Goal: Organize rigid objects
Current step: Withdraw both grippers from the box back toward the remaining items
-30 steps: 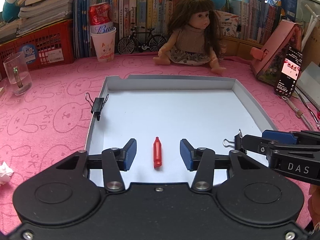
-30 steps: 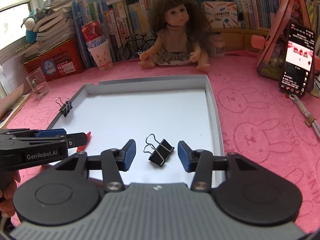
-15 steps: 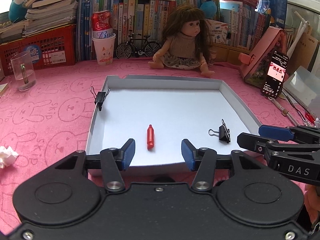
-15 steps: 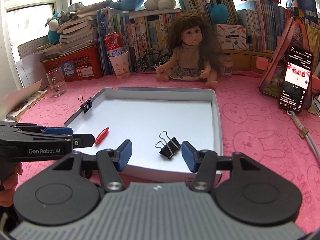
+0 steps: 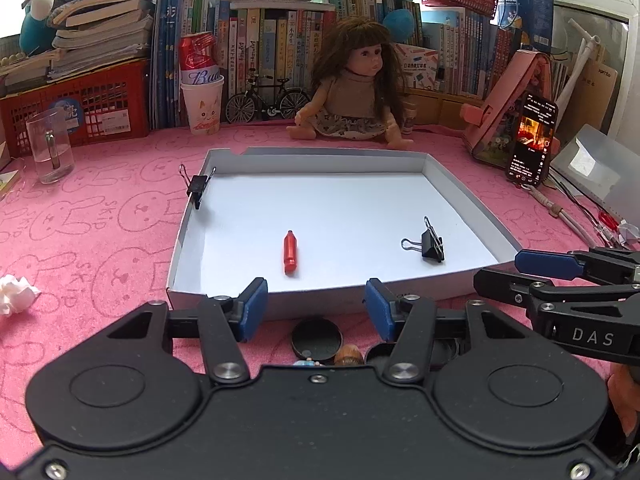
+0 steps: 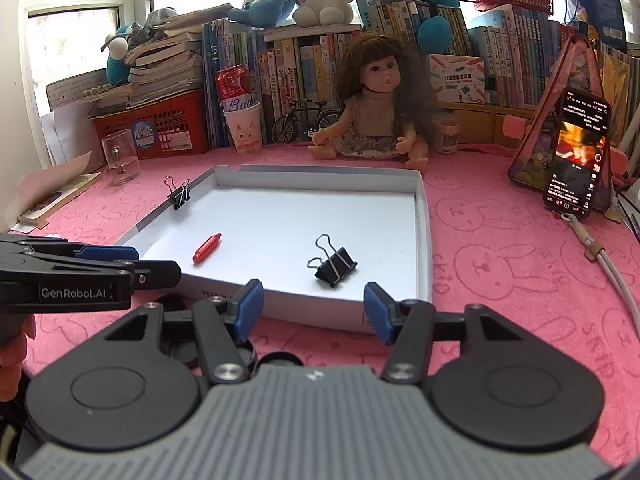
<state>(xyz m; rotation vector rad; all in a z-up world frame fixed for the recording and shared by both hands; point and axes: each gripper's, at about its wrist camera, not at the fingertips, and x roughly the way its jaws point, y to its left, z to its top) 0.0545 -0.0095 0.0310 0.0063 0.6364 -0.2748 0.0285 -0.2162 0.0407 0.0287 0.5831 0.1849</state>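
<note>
The rigid objects already gathered lie in a shallow white cardboard tray [image 5: 188, 236] on the pink bunny-print cloth [image 5: 100, 240]. A short red crayon-shaped plastic stick [image 5: 290, 252] lies flat on the tray floor, near the front edge and left of centre, its pointed end toward the far wall. A black metal binder clip with wire handles [image 5: 430, 242] rests on the floor toward the front right corner, well apart from the stick; in the right wrist view it [image 6: 334, 266] sits on its side with both wire loops raised. A second black binder clip [image 5: 198, 188] is clamped on the tray's left wall near the far left corner, handles sticking outward.

So two loose pieces seem placed, and the tray floor has much bare space. Just outside the front wall, on the cloth, dark round lid-like discs [image 5: 317, 338] and a small brownish item beside them [image 5: 349, 354] peek out between the fingers; they are partly hidden, and they look like what is left to sort. A crumpled white paper scrap [image 5: 16, 294] sits near the cloth's left edge.

The left gripper [image 5: 312, 310] hangs before the tray's front wall, its blue-padded jaws opening with nothing between them. The right gripper [image 6: 312, 310] is likewise in front of the tray, fingers apart and empty.
</note>
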